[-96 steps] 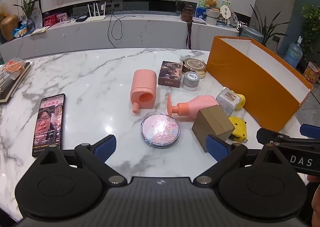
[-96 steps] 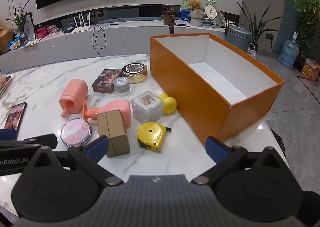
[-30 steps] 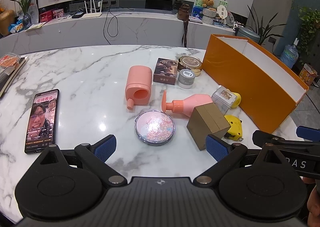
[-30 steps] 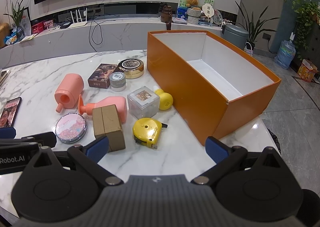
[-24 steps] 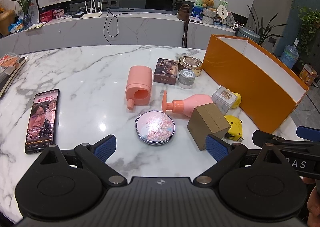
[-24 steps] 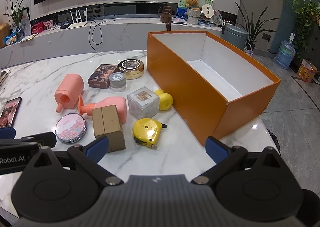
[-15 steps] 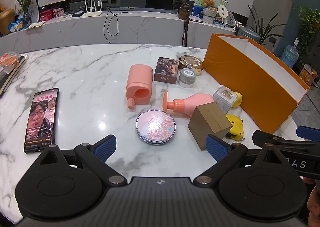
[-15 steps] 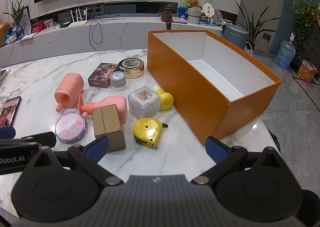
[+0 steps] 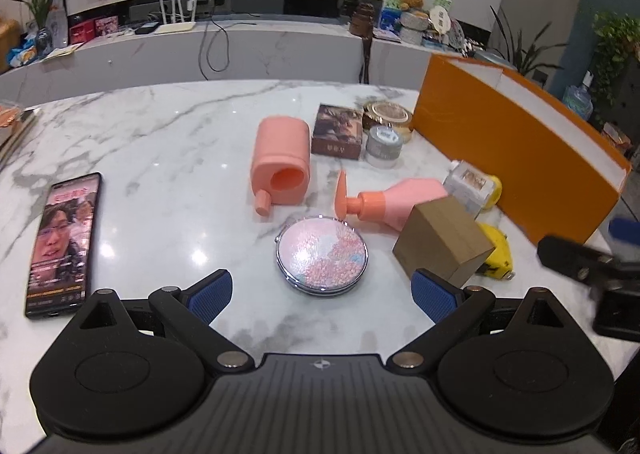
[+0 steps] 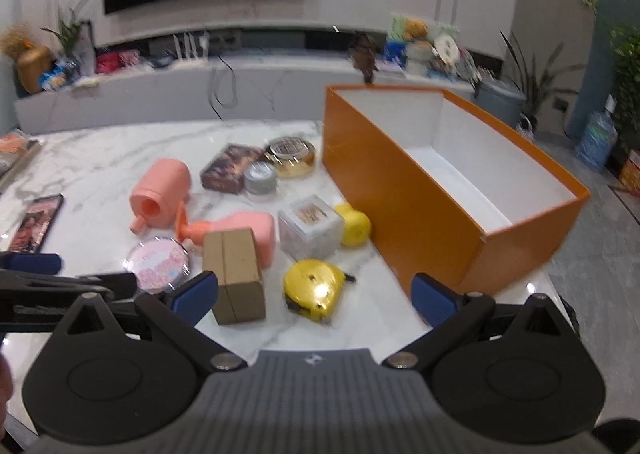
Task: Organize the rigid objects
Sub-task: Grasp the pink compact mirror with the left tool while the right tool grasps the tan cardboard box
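While both tongs stand spread and empty above the near edge of the surface (image 10: 100, 162), nothing lies in the orange box (image 10: 440, 214). Right tongs (image 10: 314, 296) sit nearest the yellow tape measure (image 10: 314, 288), directly ahead between the blue pads, with the box to its right. Left tongs (image 9: 322, 292) face the round compact mirror (image 9: 322, 252).
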{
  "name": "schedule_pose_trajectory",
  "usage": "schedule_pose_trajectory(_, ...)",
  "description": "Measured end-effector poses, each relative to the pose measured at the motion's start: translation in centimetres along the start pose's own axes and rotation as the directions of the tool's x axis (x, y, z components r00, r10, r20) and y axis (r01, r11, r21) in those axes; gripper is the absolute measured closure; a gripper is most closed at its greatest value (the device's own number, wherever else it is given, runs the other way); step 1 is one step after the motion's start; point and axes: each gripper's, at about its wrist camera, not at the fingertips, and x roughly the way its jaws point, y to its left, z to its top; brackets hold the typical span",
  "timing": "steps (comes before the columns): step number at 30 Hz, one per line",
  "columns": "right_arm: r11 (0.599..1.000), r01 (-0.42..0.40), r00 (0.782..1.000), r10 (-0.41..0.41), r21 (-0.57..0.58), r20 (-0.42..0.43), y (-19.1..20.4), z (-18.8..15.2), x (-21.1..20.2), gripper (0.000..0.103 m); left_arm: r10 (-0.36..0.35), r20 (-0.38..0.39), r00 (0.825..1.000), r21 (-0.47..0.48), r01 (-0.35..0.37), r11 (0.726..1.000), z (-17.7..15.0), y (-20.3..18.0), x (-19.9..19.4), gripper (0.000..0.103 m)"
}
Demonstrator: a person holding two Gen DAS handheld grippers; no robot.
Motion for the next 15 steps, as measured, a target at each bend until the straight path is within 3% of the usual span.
schedule_pose_trajectory(2, 1.0, -0.016, 0.999, 0.017, -0.023, 0.03, 0.1, -0.2, 0.1, 0.002, -0.014, -0.013, 1.0, 0.005, 0.014, 1.0, -0.3, 0.2, 0.8, 0.0)
schedule_pose_trajectory(15, 0.998, -0.05, 0.998, 0.049, -0.032, -0.048, 1.9, 0.6, 3.9, 0.002, -0.033, -0.046, 0.998, 0.068, 0.036, 0.997, -0.1, 1.0, 5.1, 0.0)
